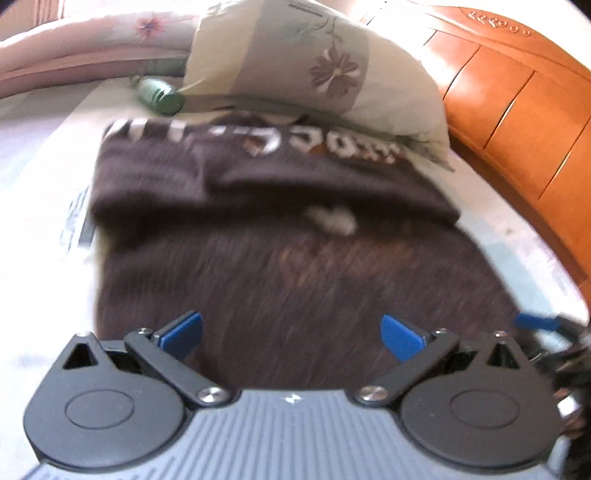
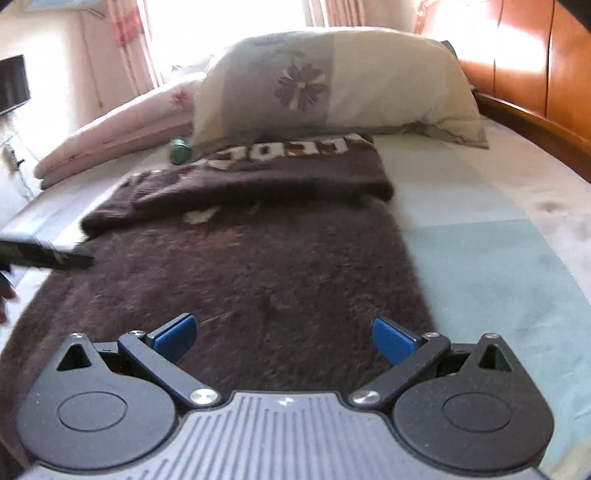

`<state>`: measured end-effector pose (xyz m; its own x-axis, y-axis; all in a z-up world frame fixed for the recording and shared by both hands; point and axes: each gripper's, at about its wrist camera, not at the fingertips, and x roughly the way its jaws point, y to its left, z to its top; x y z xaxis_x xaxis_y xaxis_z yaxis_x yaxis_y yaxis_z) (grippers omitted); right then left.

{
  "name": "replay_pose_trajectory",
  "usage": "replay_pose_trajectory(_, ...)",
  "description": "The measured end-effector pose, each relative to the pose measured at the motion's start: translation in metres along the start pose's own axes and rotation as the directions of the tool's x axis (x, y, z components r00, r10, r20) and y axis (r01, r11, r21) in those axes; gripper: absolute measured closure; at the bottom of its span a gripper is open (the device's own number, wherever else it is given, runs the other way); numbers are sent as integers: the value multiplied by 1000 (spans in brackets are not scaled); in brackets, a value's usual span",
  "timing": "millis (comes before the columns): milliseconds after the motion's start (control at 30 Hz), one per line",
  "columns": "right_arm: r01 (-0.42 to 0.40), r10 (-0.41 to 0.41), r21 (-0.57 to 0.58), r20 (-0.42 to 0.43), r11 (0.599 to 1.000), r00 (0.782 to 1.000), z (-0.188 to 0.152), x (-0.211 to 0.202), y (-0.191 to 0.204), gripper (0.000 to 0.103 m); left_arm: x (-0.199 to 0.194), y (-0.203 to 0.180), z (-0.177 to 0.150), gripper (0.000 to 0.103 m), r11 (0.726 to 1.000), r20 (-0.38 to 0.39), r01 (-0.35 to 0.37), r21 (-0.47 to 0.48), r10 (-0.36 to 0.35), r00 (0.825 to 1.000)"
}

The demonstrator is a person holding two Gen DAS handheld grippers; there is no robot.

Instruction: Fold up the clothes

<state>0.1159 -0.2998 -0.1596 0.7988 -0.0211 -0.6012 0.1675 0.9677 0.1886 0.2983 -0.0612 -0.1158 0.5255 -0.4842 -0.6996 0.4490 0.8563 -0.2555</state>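
Pale bedsheet (image 2: pixel 480 229) carries a fuzzy brown sweater (image 2: pixel 229 280), both left gripper (image 1: pixel 291 334) and right gripper (image 2: pixel 282 334) spread apart above it.

A bed (image 2: pixel 498 229) fills most of both views, covered with a pale sheet in light blue-green and off-white blocks. Along its right side curves an orange-brown wooden headboard (image 1: pixel 517 110), panelled, with small carved marks near its top edge. A large cream and grey pillow (image 2: pixel 332 88) with a purple flower print lies at the far end, and beside it to the left is a folded pink floral quilt (image 2: pixel 122 125). A dark green bottle (image 1: pixel 160 94) lies on its side just beside the pillow. Behind, strong daylight comes through a window with pink-patterned curtains (image 2: pixel 127 33), washing out the wall. A dark screen (image 2: pixel 13 83) hangs on the left wall.
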Motion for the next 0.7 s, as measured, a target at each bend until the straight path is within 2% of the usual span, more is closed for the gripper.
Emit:
replay_pose_trajectory(33,-8,8,-2,-20,1000,1000,-1,1,2,0,1,3,-12,1,1000,-3,1,-4,-1,1000)
replay_pose_trajectory(100,-3,2,-16,-72,1000,997,-6,8,7,0,-9,0,-33,1,999,54,-13,39,11,998)
replay_pose_trajectory(167,22,-28,-53,-109,998,994,-15,15,12,0,-16,-4,-45,1,997,46,-37,67,34,998)
replay_pose_trajectory(233,49,-59,-125,-81,991,995,-28,11,20,0,-26,-6,-59,1,994,31,-43,99,40,999)
replay_pose_trajectory(300,58,-67,-120,-74,991,995,-34,5,20,0,-39,-4,-74,1,994,33,-33,103,30,999)
replay_pose_trajectory(433,66,-74,-110,-78,992,994,-40,-4,20,0,-53,-3,-73,1,992,7,-4,130,3,1000)
replay_pose_trajectory(500,68,-78,-112,-84,991,993,-39,-5,21,0,-52,-2,-52,1,993,5,13,117,-14,1000)
replay_pose_trajectory(567,78,-87,-112,-83,991,993,-39,-4,23,0,-49,-3,-26,1,991,50,11,130,-18,999)
replay_pose_trajectory(700,95,-103,-115,-62,989,993,-43,-4,26,0,-22,-16,34,1,982,97,6,190,-25,995)
